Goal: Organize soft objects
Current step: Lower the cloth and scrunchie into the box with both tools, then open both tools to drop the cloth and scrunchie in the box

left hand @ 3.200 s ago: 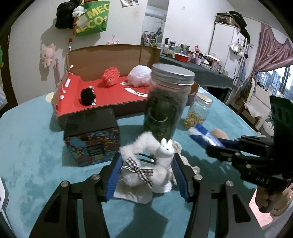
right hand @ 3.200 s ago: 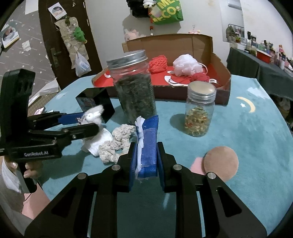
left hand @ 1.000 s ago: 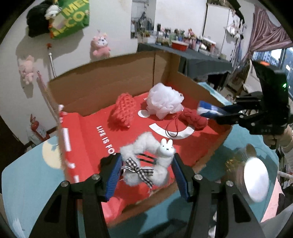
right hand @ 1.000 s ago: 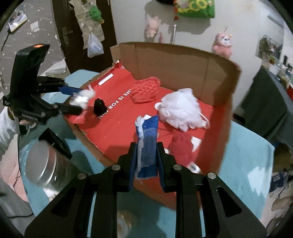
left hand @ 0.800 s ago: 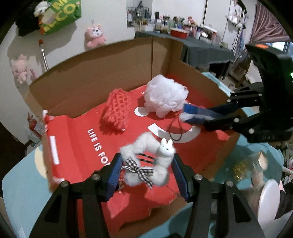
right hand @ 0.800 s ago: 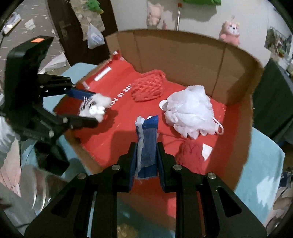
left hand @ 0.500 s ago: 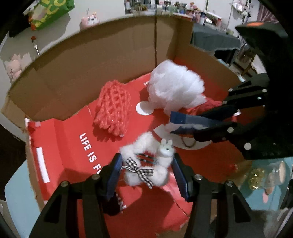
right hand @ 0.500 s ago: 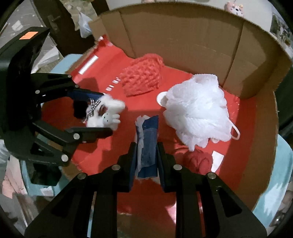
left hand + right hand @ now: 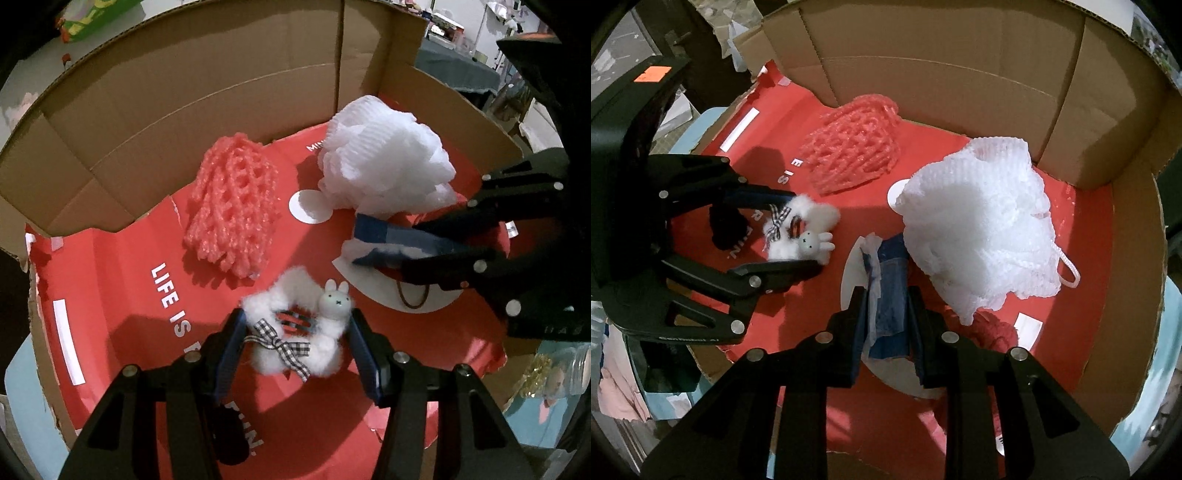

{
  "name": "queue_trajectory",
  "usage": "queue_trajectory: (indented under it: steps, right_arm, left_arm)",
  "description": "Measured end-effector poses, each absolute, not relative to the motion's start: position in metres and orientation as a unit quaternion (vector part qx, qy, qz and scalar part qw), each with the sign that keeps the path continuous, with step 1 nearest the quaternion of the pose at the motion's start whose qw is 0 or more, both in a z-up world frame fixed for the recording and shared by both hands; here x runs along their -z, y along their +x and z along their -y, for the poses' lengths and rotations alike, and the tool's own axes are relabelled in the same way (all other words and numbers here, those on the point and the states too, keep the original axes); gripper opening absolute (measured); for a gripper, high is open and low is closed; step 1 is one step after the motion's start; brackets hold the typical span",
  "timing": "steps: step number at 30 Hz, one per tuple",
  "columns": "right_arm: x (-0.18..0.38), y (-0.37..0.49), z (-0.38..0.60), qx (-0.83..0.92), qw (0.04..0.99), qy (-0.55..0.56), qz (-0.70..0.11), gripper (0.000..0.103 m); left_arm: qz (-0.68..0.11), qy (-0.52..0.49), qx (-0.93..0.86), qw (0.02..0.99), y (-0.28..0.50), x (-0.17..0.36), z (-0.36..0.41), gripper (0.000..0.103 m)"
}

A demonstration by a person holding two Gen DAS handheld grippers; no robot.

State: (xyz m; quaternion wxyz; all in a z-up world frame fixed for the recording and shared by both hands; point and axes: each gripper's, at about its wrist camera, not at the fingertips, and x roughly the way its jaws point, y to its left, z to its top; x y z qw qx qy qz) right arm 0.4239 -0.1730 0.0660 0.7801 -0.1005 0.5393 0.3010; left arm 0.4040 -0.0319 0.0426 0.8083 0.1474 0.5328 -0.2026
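My left gripper [image 9: 295,341] is shut on a white fluffy hair tie [image 9: 295,339] with a bunny head and checked bow, held low over the red floor of the cardboard box [image 9: 122,280]. In the right wrist view the same fluffy hair tie [image 9: 799,230] sits between the left gripper's [image 9: 803,230] fingers. My right gripper [image 9: 888,301] is shut on a folded blue and white cloth [image 9: 886,291], just left of the white mesh pouf [image 9: 979,236]. That blue cloth [image 9: 391,240] shows in the left wrist view below the pouf [image 9: 384,166].
A pink foam net [image 9: 232,214] lies by the box's back wall [image 9: 221,85]. A dark red yarn ball [image 9: 993,332] sits under the pouf, and a black pom-pom [image 9: 726,225] lies behind the left gripper. A glass jar [image 9: 554,369] stands outside the box on the teal cloth.
Both grippers have carried their objects from the table over the box edge and come lower over the red floor. The grips have not changed.
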Motion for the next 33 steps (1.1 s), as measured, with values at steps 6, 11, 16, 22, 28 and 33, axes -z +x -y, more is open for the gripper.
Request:
queue_trajectory:
  steps: [6, 11, 16, 22, 28, 33]
  right_arm:
    - [-0.062, 0.422, 0.168, -0.298, 0.78, -0.117, -0.538, 0.022]
    - [-0.059, 0.419, 0.168, -0.297, 0.778, -0.124, -0.539, 0.022]
    - [-0.061, 0.416, 0.169, -0.296, 0.779, -0.129, -0.537, 0.025]
    - [-0.067, 0.413, 0.171, -0.296, 0.792, -0.127, -0.519, 0.063]
    - [-0.087, 0.395, 0.179, -0.285, 0.81, -0.131, -0.496, 0.063]
    - [-0.113, 0.371, 0.194, -0.275, 0.825, -0.112, -0.48, 0.066]
  left_arm:
    - [-0.532, 0.146, 0.201, 0.81, 0.402, -0.039, 0.033, 0.059]
    - [-0.533, 0.148, 0.198, 0.809, 0.404, -0.042, 0.036, 0.06]
    - [-0.528, 0.156, 0.196, 0.812, 0.401, -0.045, 0.041, 0.065]
    - [-0.514, 0.149, 0.194, 0.822, 0.39, -0.061, 0.039, 0.069]
    - [-0.492, 0.14, 0.192, 0.837, 0.369, -0.085, 0.029, 0.077]
    - [-0.457, 0.119, 0.189, 0.861, 0.333, -0.121, 0.015, 0.085]
